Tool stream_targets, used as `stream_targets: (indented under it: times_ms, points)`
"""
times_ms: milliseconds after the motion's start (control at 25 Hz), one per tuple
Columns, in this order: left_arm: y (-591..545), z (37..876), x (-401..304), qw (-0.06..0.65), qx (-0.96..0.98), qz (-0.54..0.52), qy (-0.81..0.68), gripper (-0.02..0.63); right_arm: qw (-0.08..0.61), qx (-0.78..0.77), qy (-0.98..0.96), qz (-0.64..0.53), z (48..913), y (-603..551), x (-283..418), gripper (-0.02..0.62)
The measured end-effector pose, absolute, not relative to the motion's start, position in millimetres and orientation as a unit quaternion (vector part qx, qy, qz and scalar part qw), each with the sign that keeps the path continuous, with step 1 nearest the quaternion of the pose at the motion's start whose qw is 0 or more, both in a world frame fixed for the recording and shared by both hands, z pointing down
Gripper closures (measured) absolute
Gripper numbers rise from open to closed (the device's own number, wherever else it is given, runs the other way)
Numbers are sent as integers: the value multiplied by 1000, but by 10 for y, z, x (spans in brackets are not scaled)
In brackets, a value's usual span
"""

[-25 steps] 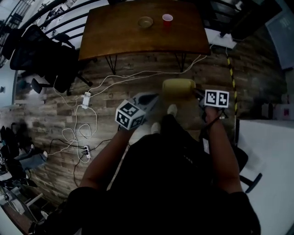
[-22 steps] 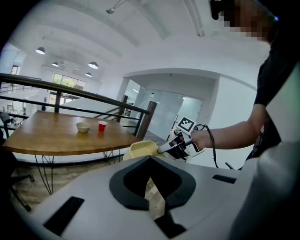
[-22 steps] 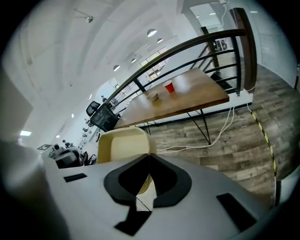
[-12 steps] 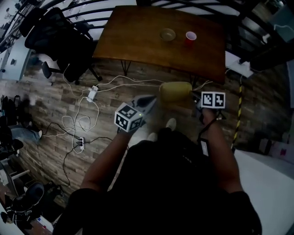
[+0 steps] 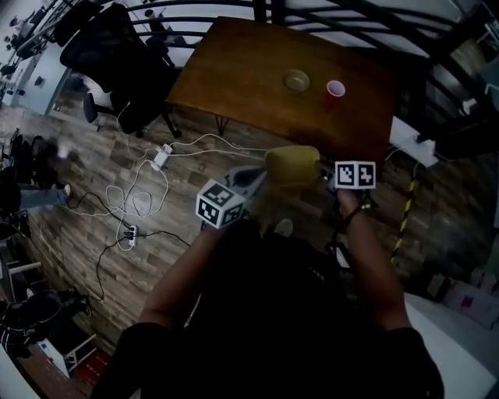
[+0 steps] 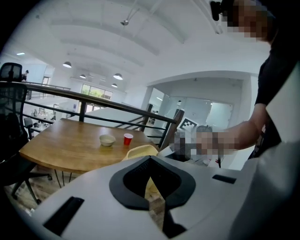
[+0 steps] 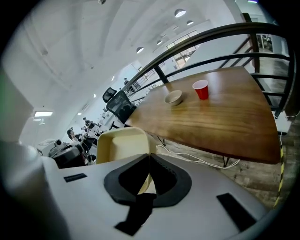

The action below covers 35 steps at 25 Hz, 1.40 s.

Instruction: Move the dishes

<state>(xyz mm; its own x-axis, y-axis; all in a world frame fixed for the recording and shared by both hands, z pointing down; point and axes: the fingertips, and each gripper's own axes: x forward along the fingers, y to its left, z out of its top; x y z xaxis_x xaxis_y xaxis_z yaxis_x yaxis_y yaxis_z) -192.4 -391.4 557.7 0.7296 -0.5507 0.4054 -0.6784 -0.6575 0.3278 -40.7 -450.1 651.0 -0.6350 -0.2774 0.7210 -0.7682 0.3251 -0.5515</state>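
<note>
Dishes first: the pale yellow dish [image 7: 123, 145] hangs in the air between the two grippers, over the plank floor [image 5: 101, 234] and just short of the near edge of the wooden table [image 5: 249, 74]. In the right gripper view we see the right gripper [image 7: 149, 159] clamped on the dish, its dark pads pressed together on the rim and the shallow inside turned toward us, plain and pale. In the left gripper view we see the left gripper [image 6: 150, 161] clenched as well, with a strip of the same yellow rim showing in the slit between its pads, so we read both as gripping the dish from opposite sides. On the table stand a small pale bowl [image 5: 296, 79] and a red cup [image 5: 334, 89], just beside each other toward the far right part of the top and well apart from the dish; we cannot tell what either one holds. The near strip and the whole left half of the tabletop show bare wood. A black railing [image 5: 234, 9] runs close behind the far edge. An office chair [image 5: 117, 54] stands at the left end of the table. White cables [image 5: 132, 203] and a power strip lie on the floor to our left, and a yellow-and-black striped line [image 5: 405, 218] runs along the floor to our right.
</note>
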Motion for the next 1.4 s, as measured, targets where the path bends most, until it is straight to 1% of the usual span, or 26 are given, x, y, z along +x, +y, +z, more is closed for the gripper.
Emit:
stream_targets:
  times_ms: [320, 720, 1040, 1400]
  points:
    - [-4167, 5683, -2184, 237, 894, 138, -353, 615, 267, 334, -772, 471, 6586, -4762, -610, 575]
    - [-4858, 5772, -2898, 250, 900, 142, -327, 615, 255, 356, -755, 489, 6656, -5357, -1285, 575]
    - [-5544, 5750, -3569, 234, 912, 145, -306, 615, 246, 382, -744, 490, 6659, -5944, -1870, 575]
    - [-5945, 5816, -4067, 235, 915, 147, -293, 615, 239, 403, -733, 493, 6685, -6453, -2212, 575]
